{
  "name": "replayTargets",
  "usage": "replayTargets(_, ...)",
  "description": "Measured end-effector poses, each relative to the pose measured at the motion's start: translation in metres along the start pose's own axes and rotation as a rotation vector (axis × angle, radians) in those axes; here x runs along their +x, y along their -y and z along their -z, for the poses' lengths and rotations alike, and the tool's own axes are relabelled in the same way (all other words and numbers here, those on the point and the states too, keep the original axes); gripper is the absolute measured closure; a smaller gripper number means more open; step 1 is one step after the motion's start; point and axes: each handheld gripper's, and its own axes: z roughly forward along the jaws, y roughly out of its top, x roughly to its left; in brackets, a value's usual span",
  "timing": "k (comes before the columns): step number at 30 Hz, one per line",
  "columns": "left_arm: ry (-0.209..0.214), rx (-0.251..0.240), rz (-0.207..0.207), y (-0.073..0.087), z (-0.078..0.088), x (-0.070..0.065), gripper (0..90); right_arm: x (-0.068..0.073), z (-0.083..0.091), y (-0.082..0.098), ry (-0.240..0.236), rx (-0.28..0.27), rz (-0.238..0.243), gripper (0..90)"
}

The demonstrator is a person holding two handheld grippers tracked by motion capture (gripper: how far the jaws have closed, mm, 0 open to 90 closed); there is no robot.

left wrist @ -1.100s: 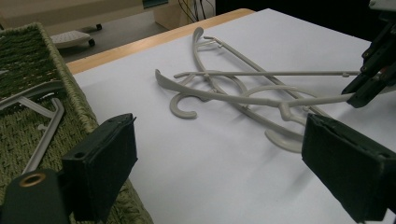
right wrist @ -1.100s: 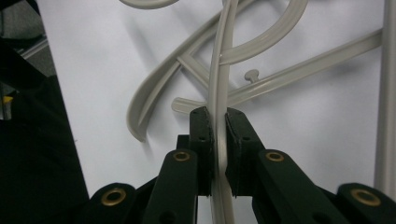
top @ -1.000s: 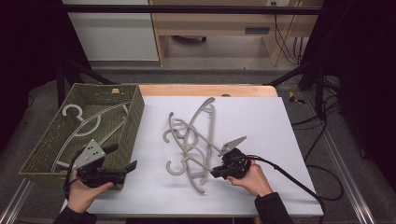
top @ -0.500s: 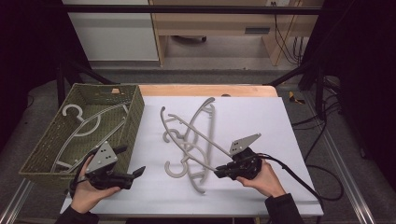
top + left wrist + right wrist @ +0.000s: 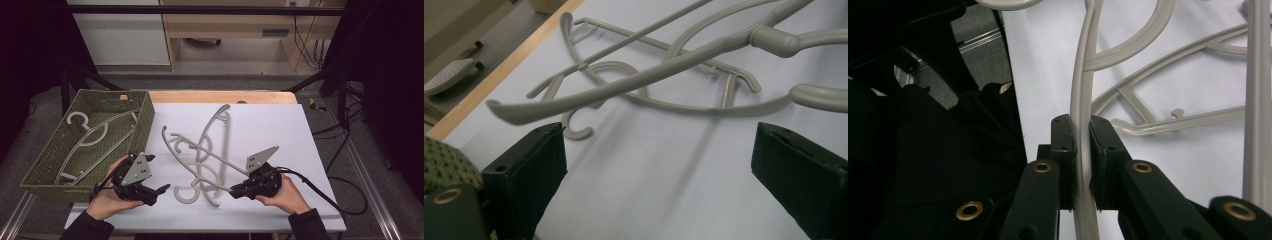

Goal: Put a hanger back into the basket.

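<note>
Several grey plastic hangers [image 5: 223, 131] lie tangled on the white table [image 5: 280, 130]. My right gripper [image 5: 235, 192] is shut on the arm of one hanger [image 5: 210, 155], whose far end is raised off the pile; in the right gripper view that arm [image 5: 1083, 75] runs straight between the closed jaws of the right gripper [image 5: 1081, 135]. My left gripper [image 5: 159, 191] is open at the front left, just short of a hanger hook [image 5: 182, 194]. In the left gripper view the left gripper [image 5: 664, 165] has its jaws wide apart, with the raised hanger [image 5: 624, 82] hanging just beyond them.
An olive woven basket [image 5: 145, 120] stands at the table's left, with two grey hangers [image 5: 92, 132] inside. A wooden strip [image 5: 220, 96] borders the table's far edge. A black cable [image 5: 320, 192] trails from the right gripper over the front right corner.
My right gripper has tilted the held hanger up, so its far end rose from the pile. The left gripper moved right from the basket's corner toward the pile.
</note>
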Motion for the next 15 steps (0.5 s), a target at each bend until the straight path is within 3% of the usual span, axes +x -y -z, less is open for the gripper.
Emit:
replayTargets(8,0.01,0.087,-0.154,-0.007,-0.021,-0.008,9.9,0.003,-0.004,0.001,-0.052,0.014,0.022,82.3)
replayTargets(10,0.018,0.097,-0.193,-0.007,-0.026,-0.012,12.1,0.004,-0.006,0.002,-0.065,0.017,0.023,82.3)
replayTargets(11,0.021,0.09,-0.193,-0.007,-0.028,-0.014,13.2,0.004,-0.006,0.002,-0.07,0.02,0.028,82.3)
replayTargets(12,0.022,0.113,-0.228,-0.008,-0.028,-0.014,14.3,0.004,-0.006,0.001,-0.073,0.029,0.026,82.3)
replayTargets(13,0.027,0.102,-0.22,-0.007,-0.031,-0.016,15.6,0.004,-0.006,0.001,-0.076,0.033,0.025,82.3)
replayTargets(14,0.029,0.12,-0.254,-0.008,-0.032,-0.016,16.7,0.004,-0.007,0.002,-0.087,0.029,0.027,82.3)
replayTargets(15,0.03,0.108,-0.246,-0.007,-0.035,-0.017,18.8,0.005,-0.007,0.002,-0.084,0.034,0.022,82.3)
